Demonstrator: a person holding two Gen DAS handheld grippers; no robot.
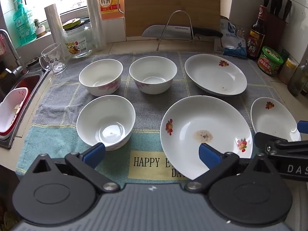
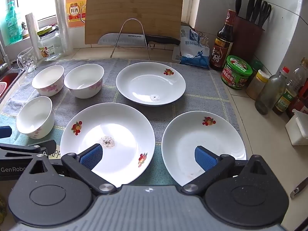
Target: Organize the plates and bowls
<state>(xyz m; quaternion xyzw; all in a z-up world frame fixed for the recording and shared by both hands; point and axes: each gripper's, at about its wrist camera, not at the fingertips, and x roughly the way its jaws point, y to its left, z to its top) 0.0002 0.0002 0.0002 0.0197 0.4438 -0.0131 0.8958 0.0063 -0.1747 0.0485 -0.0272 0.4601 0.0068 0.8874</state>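
- Blue-padded left gripper [image 1: 152,153] hovers with its jaws wide apart and holding nothing, above the near edge of the grey towel [image 1: 154,100].
- Right gripper [image 2: 148,155] is likewise spread wide and empty.
- Nearest on the towel, the stained plate [image 2: 115,134] lies under the right gripper's left finger; the near-right plate [image 2: 202,140] lies under its right finger.
- Near bowl [image 1: 105,122] sits just beyond the left gripper's left finger, at the towel's left side.
- Farther back on the towel stand two bowls [image 1: 101,77] [image 1: 153,74] side by side, and the far plate [image 2: 151,82] to their right.
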